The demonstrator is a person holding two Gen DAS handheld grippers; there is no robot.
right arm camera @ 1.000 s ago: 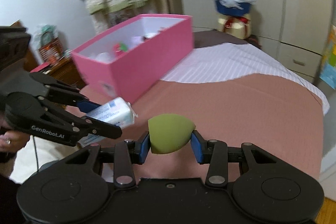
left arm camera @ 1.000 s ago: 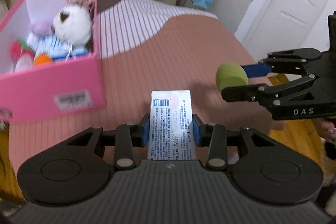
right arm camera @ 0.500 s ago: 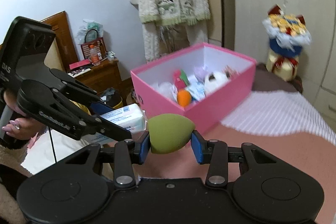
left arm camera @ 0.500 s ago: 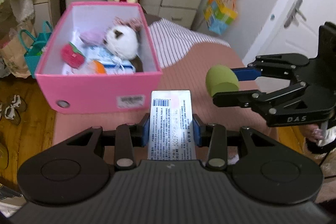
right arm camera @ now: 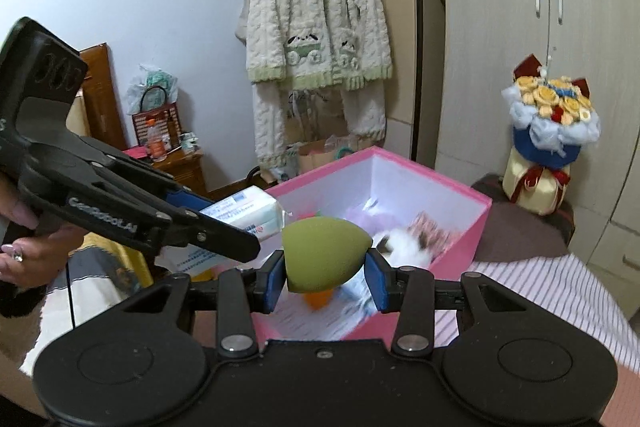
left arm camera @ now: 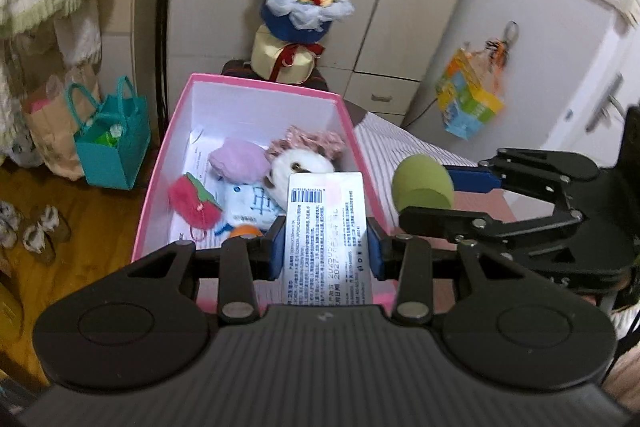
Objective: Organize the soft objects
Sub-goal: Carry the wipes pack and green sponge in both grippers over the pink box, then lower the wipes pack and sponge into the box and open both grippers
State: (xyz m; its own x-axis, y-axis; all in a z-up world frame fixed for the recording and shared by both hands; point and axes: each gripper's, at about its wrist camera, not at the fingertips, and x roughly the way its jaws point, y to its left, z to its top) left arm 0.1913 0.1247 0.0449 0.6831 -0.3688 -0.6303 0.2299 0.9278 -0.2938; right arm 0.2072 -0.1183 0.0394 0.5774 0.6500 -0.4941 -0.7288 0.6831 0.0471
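My left gripper (left arm camera: pixel 326 253) is shut on a white tissue pack (left arm camera: pixel 326 227) and holds it above the near end of the open pink box (left arm camera: pixel 256 85). My right gripper (right arm camera: pixel 325 277) is shut on a green egg-shaped sponge (right arm camera: pixel 322 255), also over the pink box (right arm camera: pixel 468 223), just right of the left gripper. The sponge (left arm camera: pixel 422 183) and the right gripper (left arm camera: pixel 448 195) show in the left wrist view; the tissue pack (right arm camera: pixel 244 213) shows in the right wrist view. The box holds several soft toys, among them a white plush (left arm camera: pixel 300 165) and a red strawberry (left arm camera: pixel 194 203).
The box stands on a bed with a brown and striped cover (right arm camera: pixel 552 287). A flower bouquet (left arm camera: pixel 302 11) stands behind the box. A teal bag (left arm camera: pixel 112 147) sits on the wooden floor at the left. Wardrobe doors (right arm camera: pixel 540 27) and a hanging robe (right arm camera: pixel 316 39) are behind.
Both grippers have risen and moved from beside the box to above it, each still holding its object. The box's inside now lies below the fingertips.
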